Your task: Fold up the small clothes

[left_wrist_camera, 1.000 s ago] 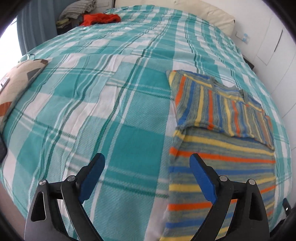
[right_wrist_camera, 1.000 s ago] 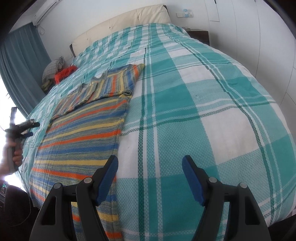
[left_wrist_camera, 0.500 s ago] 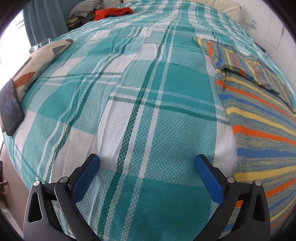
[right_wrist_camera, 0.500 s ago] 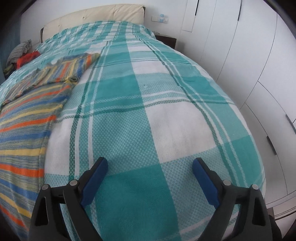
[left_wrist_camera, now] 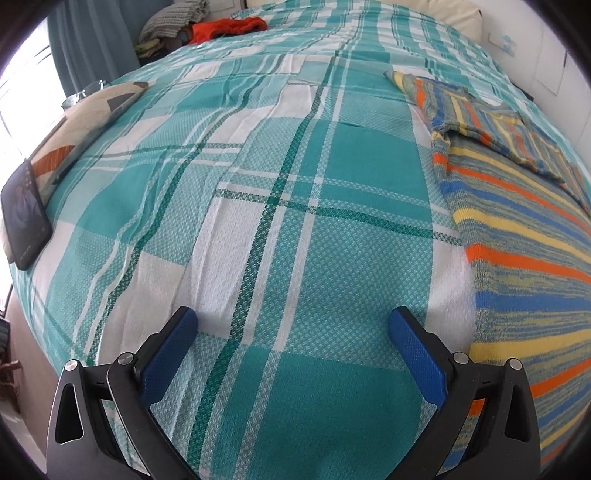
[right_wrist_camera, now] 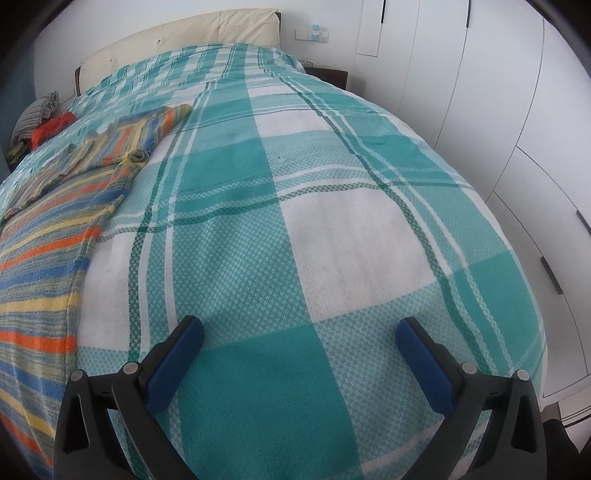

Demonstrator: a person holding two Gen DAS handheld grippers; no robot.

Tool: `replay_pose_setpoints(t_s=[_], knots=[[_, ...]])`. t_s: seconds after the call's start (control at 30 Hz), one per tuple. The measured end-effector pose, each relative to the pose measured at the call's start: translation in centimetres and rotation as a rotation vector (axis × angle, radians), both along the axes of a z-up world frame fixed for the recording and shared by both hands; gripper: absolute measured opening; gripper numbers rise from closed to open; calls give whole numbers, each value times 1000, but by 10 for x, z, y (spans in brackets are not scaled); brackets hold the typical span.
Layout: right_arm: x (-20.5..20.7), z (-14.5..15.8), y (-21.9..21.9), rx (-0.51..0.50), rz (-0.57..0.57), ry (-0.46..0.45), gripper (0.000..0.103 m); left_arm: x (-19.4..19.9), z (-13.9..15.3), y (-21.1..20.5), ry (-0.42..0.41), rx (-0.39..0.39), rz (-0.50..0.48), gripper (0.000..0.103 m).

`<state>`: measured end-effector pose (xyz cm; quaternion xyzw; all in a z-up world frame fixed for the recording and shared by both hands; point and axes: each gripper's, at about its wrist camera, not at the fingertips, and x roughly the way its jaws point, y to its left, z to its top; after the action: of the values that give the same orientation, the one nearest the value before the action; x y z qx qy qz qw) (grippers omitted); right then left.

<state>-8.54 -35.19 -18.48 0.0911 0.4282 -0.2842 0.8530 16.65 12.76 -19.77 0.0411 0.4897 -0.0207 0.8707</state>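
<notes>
A striped knit garment in orange, blue, yellow and grey lies flat on the bed, with its upper part folded over. It fills the right side of the left wrist view and the left side of the right wrist view. My left gripper is open and empty over bare bedspread, left of the garment. My right gripper is open and empty over bare bedspread, right of the garment. Neither gripper touches the garment.
The bed has a teal and white plaid bedspread. A patterned cushion and a dark tablet lie at its left edge. A red cloth and a grey pile sit far back. White wardrobe doors stand at right.
Both grippers have swung outward off the garment: the left one to the left, the right one to the right. Both stayed open and empty. The garment has not moved.
</notes>
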Motion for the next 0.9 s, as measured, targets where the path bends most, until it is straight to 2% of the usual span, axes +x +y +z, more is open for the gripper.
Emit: replay_pose_setpoints(t_s=[0.9], knots=[[0, 4, 1, -5, 4, 16, 103, -2, 0, -1, -7, 7, 15, 103]])
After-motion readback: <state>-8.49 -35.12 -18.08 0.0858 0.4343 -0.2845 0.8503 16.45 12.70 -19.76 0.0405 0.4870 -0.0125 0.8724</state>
